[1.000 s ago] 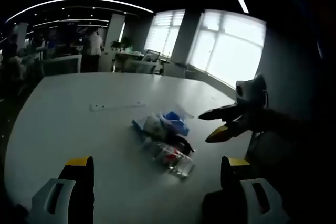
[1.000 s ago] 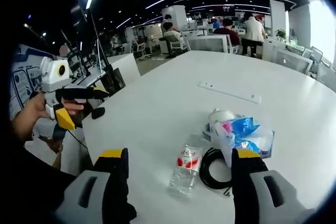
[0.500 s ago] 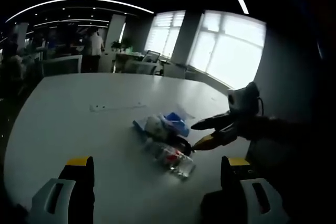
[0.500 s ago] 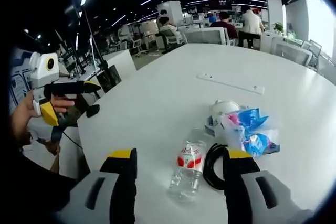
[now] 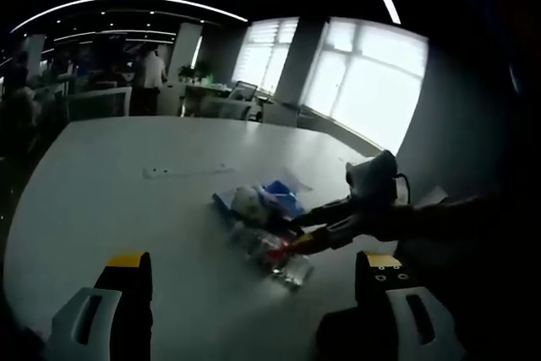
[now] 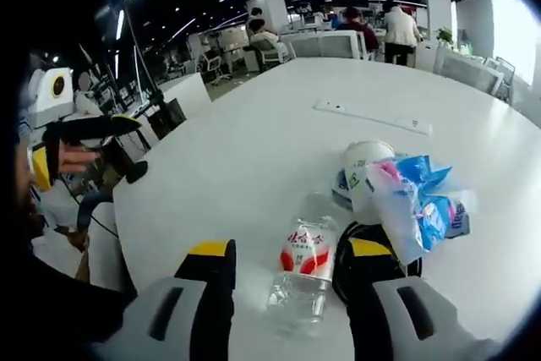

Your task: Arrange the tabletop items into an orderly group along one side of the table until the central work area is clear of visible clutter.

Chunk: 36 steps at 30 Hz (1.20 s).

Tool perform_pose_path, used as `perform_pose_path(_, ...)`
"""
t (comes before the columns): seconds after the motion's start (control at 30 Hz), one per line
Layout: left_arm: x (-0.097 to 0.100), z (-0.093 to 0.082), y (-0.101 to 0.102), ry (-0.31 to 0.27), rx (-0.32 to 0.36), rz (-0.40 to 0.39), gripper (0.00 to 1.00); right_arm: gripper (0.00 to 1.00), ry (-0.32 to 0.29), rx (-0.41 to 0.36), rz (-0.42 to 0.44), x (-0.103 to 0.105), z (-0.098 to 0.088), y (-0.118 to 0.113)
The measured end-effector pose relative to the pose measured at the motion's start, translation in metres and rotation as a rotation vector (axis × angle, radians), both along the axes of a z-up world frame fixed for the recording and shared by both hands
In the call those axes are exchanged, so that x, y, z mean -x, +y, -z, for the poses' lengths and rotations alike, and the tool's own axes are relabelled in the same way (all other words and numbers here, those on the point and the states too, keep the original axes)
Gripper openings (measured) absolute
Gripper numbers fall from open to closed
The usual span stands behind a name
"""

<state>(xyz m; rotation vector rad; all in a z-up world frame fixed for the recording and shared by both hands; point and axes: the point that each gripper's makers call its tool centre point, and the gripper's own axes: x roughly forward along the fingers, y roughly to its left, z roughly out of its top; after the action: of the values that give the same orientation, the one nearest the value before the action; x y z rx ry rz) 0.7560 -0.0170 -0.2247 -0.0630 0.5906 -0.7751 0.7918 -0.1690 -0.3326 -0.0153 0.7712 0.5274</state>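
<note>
A clear water bottle (image 6: 304,266) with a red label lies on the white table (image 6: 228,150). My right gripper (image 6: 290,249) is open, one jaw on either side of the bottle. A black cable coil (image 6: 343,265) lies just right of the bottle. Behind it are a white round object (image 6: 365,158) and a clear bag of blue and pink packets (image 6: 410,205). In the left gripper view my left gripper (image 5: 252,261) stands open and empty. Ahead of it, the right gripper (image 5: 293,234) reaches over the bottle (image 5: 277,257) and the blue packets (image 5: 283,196). The hand-held left gripper (image 6: 89,148) shows off the table's edge.
A white strip (image 6: 372,116) lies farther out on the table. The rounded table edge runs close to my left gripper's side. Desks, chairs and people (image 6: 397,27) fill the office beyond, with bright windows (image 5: 372,82) on one side.
My right gripper has moved forward and down to the pile; its jaws now flank the bottle. The left gripper has stayed put.
</note>
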Motion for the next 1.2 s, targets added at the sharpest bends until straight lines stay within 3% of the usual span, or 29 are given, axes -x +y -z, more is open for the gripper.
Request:
perform_pose_path(0.27, 0.002, 0.005, 0.0, 0.013, -0.002, 0.01, 0.99, 0.44, 0.02, 0.004, 0.031, -0.005, 0.024, 0.002)
perform_pose_path(0.5, 0.0, 0.008, 0.0, 0.019, -0.004, 0.014, 0.98, 0.44, 0.028, 0.032, 0.095, -0.011, 0.033, 0.001)
perform_pose_path(0.7, -0.001, 0.01, 0.0, 0.027, -0.002, 0.013, 0.97, 0.36, 0.022, 0.062, 0.148, -0.02, 0.04, 0.004)
perform_pose_path(0.87, 0.003, 0.009, -0.008, 0.033, -0.011, 0.018, 0.97, 0.36, 0.022, 0.106, 0.147, -0.024, 0.045, 0.005)
perform_pose_path(0.93, 0.005, 0.007, -0.011, 0.035, -0.013, 0.02, 0.96, 0.31, 0.026, 0.125, 0.151, -0.025, 0.047, 0.002)
perform_pose_path(1.2, 0.003, 0.009, -0.014, 0.041, -0.006, 0.019, 0.96, 0.34, 0.03, 0.137, 0.14, -0.026, 0.052, 0.004)
